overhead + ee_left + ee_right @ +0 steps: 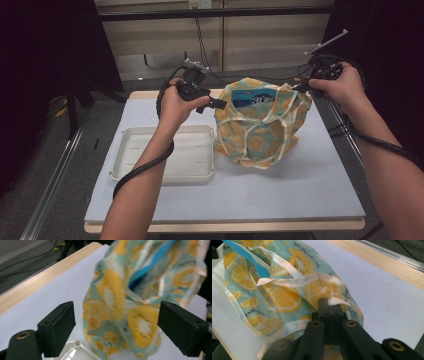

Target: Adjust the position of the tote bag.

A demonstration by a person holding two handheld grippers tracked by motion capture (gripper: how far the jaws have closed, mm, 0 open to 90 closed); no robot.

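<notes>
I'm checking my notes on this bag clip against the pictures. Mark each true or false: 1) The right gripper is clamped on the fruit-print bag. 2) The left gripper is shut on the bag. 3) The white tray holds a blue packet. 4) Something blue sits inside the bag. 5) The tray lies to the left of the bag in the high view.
1) True: the right gripper has its jaws closed on the bag at its white edging.
2) False: the left gripper is open, with the bag between its spread jaws.
3) False: the white tray is empty.
4) True: a blue item shows in the bag's mouth.
5) True.
</notes>
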